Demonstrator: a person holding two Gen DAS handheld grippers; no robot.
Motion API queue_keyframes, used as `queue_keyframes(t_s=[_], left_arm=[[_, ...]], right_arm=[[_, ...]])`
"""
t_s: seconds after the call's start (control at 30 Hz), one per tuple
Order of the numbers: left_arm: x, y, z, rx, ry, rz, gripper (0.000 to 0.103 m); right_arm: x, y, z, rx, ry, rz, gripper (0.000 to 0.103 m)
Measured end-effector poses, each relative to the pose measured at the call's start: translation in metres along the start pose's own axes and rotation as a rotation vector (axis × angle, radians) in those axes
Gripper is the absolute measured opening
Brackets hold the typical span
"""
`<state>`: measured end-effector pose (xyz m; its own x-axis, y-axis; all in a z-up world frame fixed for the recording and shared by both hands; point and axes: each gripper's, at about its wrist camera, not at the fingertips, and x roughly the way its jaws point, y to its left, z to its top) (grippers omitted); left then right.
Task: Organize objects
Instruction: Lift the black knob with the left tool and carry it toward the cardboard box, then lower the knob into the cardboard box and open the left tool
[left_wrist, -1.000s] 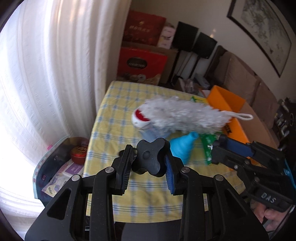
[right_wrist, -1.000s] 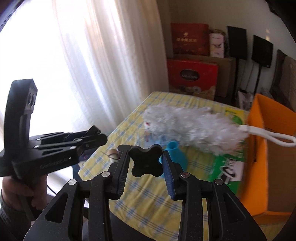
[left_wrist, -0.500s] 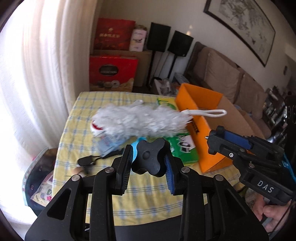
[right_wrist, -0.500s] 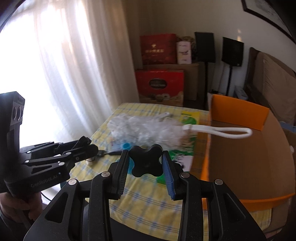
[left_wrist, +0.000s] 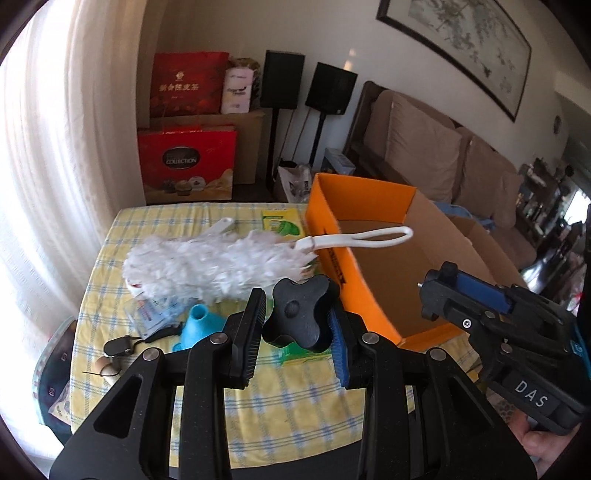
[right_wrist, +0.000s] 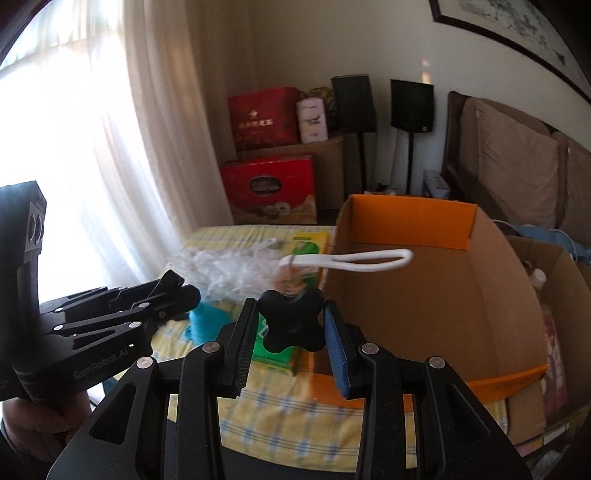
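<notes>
Beside the orange box, over the checked surface, your left hand-held gripper pinches a black star knob, and your right hand-held gripper pinches a second black knob. Left of the box lies the white duster, its loop handle reaching over the box's rim.
</notes>
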<state>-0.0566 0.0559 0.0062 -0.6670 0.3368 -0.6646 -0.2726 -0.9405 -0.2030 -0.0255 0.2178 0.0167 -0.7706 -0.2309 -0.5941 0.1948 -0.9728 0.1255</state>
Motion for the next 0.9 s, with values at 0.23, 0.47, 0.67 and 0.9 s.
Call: queue_keyframes(t_s=[0.23, 0.47, 0.67, 0.9], left_arm=[[0.01, -0.024, 0.004, 0.027, -0.006, 0.01, 0.03], [0.022, -0.053, 0.004, 0.051, -0.003, -0.021, 0.03], [0.029, -0.078, 0.006, 0.081, -0.001, -0.038, 0.03], [0.041, -0.091, 0.01, 0.082, 0.003, -0.037, 0.03]], right_arm=[[-0.009, -0.026, -0.001, 0.034, -0.01, -0.04, 0.036], [-0.015, -0.052, -0.003, 0.062, -0.009, -0.097, 0.036], [-0.019, -0.072, -0.003, 0.074, -0.018, -0.151, 0.036], [-0.02, -0.092, -0.005, 0.093, -0.019, -0.181, 0.036]])
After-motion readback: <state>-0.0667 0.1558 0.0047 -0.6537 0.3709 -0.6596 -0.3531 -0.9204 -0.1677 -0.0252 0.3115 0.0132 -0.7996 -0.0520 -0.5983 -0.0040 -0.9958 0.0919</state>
